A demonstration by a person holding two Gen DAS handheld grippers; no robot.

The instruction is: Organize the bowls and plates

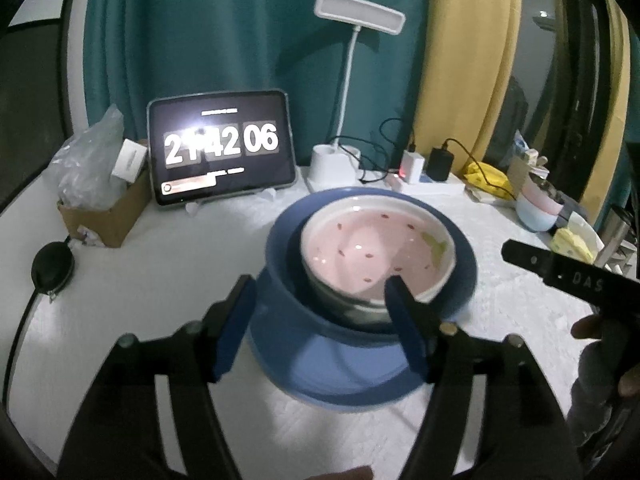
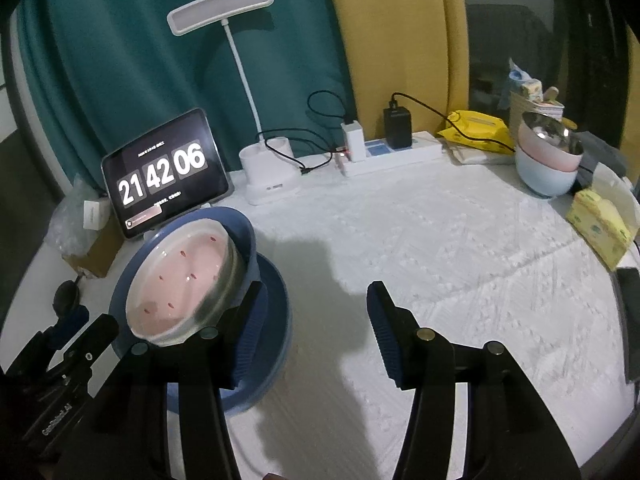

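A stack stands on the white tablecloth: a blue plate [image 1: 340,384] at the bottom, a blue bowl [image 1: 280,252] on it, and a pink speckled bowl with a white rim [image 1: 372,248] nested inside. My left gripper [image 1: 320,280] is open just in front of this stack, its right finger overlapping the pink bowl's near rim, with no pad pressing. My right gripper [image 2: 316,285] is open over bare cloth to the right of the stack, beside the blue plate [image 2: 280,292]. Nothing is held. At the far right, a pink steel-lined bowl [image 2: 548,148] sits in a light blue bowl [image 2: 544,178].
Along the back stand a tablet clock [image 1: 222,146], a white desk lamp [image 1: 334,164], a power strip with chargers [image 2: 392,152] and a yellow packet [image 2: 476,128]. A cardboard box with plastic [image 1: 100,200] is at the left. A yellow pack [image 2: 596,228] lies at the right edge.
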